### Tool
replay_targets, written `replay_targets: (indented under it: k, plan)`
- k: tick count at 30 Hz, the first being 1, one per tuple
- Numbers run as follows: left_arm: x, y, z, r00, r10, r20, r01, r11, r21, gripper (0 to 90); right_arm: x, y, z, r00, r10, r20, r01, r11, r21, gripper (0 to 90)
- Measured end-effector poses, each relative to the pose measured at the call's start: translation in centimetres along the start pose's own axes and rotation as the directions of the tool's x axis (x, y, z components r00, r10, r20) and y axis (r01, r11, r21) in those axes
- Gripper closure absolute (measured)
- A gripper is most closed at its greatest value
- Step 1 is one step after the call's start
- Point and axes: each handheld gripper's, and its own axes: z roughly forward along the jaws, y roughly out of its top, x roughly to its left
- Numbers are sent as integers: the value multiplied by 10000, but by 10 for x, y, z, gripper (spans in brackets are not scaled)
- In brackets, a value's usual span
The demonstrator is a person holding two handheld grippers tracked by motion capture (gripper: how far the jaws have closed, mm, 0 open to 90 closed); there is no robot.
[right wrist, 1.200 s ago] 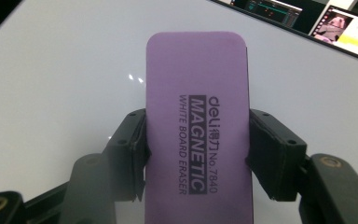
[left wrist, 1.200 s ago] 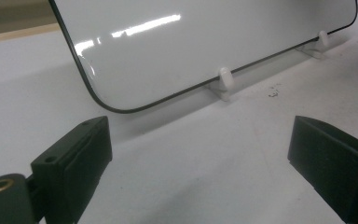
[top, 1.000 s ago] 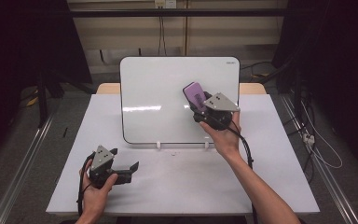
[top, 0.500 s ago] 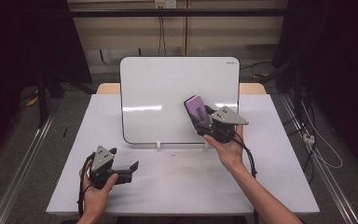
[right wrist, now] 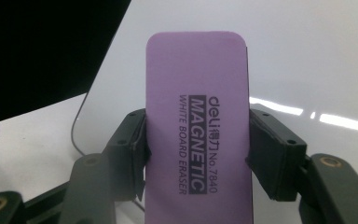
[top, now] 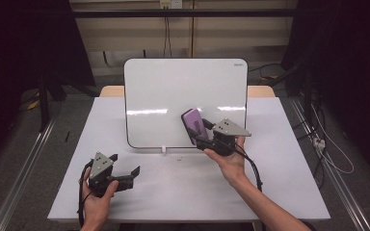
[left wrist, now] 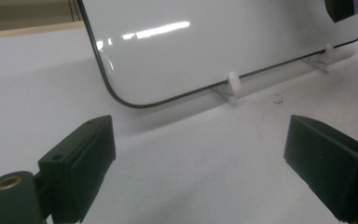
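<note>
Meanwhile, right gripper (top: 203, 136) clamps the purple eraser (right wrist: 197, 126) (upright) — left gripper (top: 124, 176) gapes.

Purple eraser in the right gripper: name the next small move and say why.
Probably ease the right gripper forward to press the purple eraser flat against the whiteboard. Its jaws clamp the eraser's sides in front of the board's lower right part. The left gripper sits open, low over the table, holding nothing.

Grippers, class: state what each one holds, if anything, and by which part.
The right gripper holds the purple whiteboard eraser, clamped across its two long sides at its lower half. The left gripper is open, holding nothing.
</note>
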Motion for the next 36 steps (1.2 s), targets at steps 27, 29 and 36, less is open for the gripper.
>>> replay_targets:
  k: [27,29,36]
  plan:
    - [-52,66,49,9700,-1182,2124,1711,9526,-2515,104,24,-18,-9,9913,1095,-730,-1127,9928,-416,416]
    - [-55,69,54,9713,-1130,2091,1661,9519,-2574,116,25,-19,-9,9907,1129,-763,-1167,9920,-474,416]
    - [-62,76,66,9630,-1335,2341,1940,9464,-2583,183,27,-20,-7,9872,1378,-801,-1422,9885,-522,416]
